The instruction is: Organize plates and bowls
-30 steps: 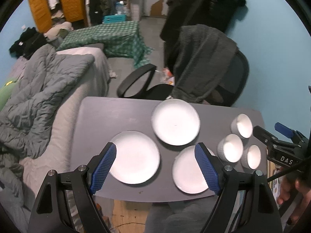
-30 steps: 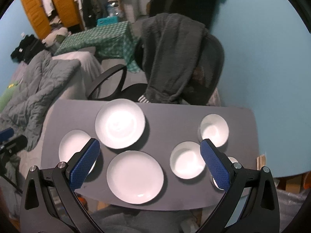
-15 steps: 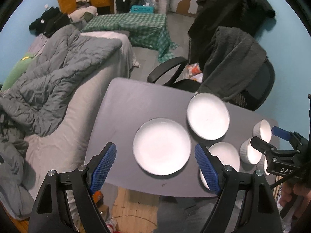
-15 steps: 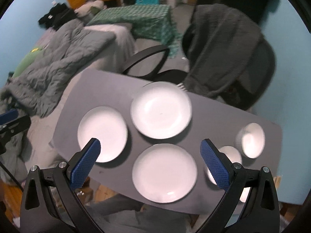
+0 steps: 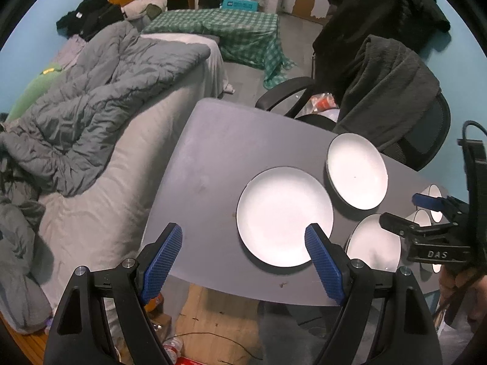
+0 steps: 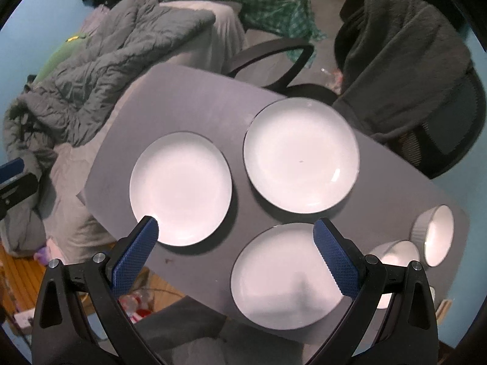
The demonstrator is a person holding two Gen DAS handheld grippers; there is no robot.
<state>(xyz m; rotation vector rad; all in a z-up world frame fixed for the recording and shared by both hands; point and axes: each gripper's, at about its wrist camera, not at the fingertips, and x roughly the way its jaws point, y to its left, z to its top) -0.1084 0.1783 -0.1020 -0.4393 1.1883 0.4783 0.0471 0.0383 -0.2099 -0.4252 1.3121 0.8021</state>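
Three white plates lie on a grey table [image 6: 188, 103]: a left plate [image 6: 179, 188], a far plate [image 6: 301, 158] and a near plate [image 6: 283, 276]. White ribbed bowls [image 6: 435, 234] stand at the table's right end; how many I cannot tell. My right gripper [image 6: 234, 261] is open and empty, held above the near and left plates. My left gripper [image 5: 243, 264] is open and empty, above the table's left front edge, with the left plate [image 5: 283, 216] just beyond its right finger. The right gripper [image 5: 432, 237] shows at the right edge of the left wrist view.
A black office chair [image 6: 426, 91] draped with a dark garment stands behind the table. A bed with a grey duvet [image 5: 97, 91] runs along the left side. A green checked table [image 5: 228, 30] stands further back. Wooden floor with litter [image 5: 213, 334] lies below the front edge.
Both grippers have swung left and lower toward the table. The plates look larger and sit further right in both views. The bowls have slid to the right edge. Nothing on the table moved.
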